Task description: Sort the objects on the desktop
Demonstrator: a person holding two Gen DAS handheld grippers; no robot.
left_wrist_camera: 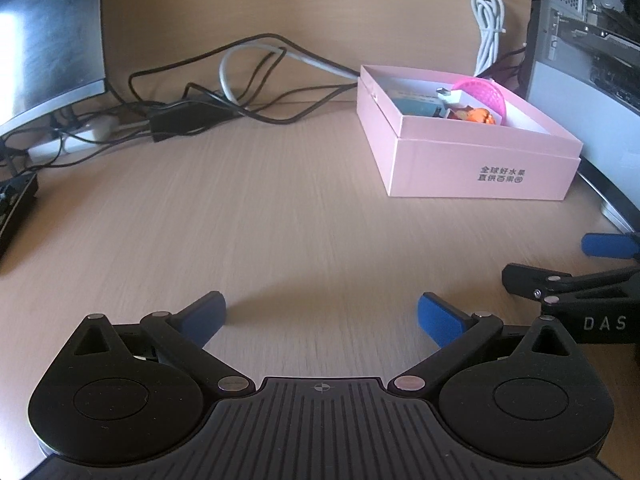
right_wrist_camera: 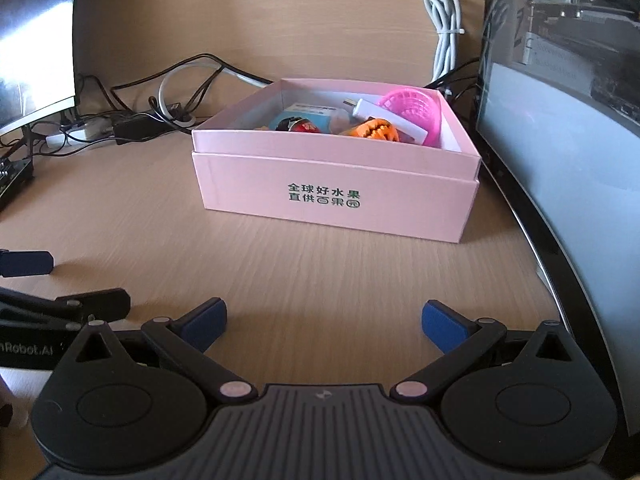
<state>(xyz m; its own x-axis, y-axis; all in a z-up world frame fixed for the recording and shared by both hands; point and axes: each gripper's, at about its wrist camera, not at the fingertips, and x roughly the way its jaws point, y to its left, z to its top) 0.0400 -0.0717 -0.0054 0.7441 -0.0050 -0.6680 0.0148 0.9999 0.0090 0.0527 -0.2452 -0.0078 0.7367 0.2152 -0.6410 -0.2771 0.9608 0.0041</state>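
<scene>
Both tongs, left tongs and right tongs, stand apart and empty, low over the bare worktop. Ahead, the pink box already holds the sorted things: pink basket, orange toy, white USB stick. Its front wall hides whatever lies deeper inside.

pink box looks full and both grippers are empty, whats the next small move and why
Probably just draw both grippers back a little. The pink box already holds the pink basket, orange toy and white usb stick. The left gripper and right gripper are open and hold nothing, and the desk between them and the box shows nothing loose to sort.
</scene>
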